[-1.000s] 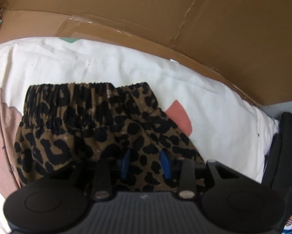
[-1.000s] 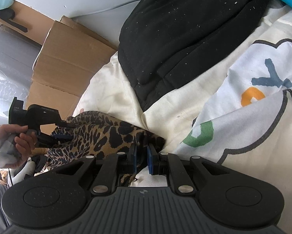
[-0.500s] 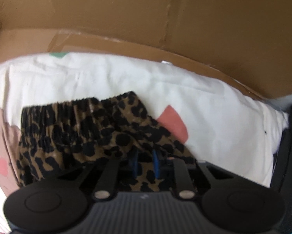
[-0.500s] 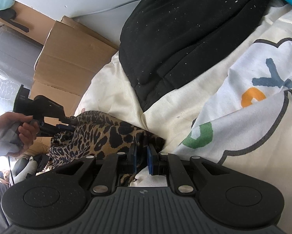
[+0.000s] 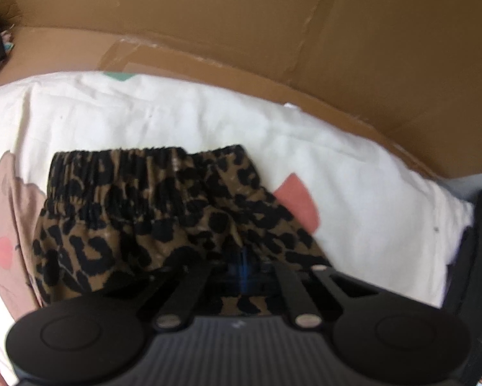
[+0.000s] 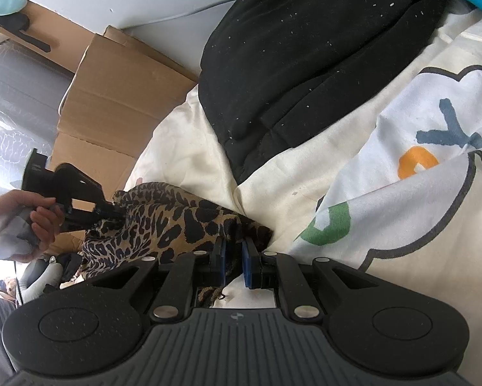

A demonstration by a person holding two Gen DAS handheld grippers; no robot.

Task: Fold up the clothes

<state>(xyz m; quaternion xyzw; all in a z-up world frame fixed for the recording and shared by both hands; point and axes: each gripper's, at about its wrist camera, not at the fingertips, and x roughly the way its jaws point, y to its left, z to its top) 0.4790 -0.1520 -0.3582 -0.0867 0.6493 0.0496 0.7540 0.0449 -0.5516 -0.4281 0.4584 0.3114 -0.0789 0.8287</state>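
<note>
Leopard-print shorts [image 5: 144, 218] lie on a white sheet [image 5: 353, 193], elastic waistband towards the cardboard. My left gripper [image 5: 244, 267] points down onto them, its blue pads pressed together with a pinch of the fabric. In the right wrist view a hand [image 6: 41, 222] holds that left gripper [image 6: 117, 214] at the far edge of the shorts [image 6: 176, 222], which bunch up between the two grippers. My right gripper [image 6: 233, 257] is shut on the near corner of the cloth, a narrow gap showing between its pads.
Flattened cardboard [image 5: 241, 32] lines the bed's far side. A black garment [image 6: 305, 64] lies beyond the shorts. A white cloth with coloured letters [image 6: 418, 177] lies to the right. A pinkish print [image 5: 12, 225] marks the sheet at the left.
The left gripper's pads have come together on the leopard fabric, which now bunches under them. The right gripper keeps its place and its hold.
</note>
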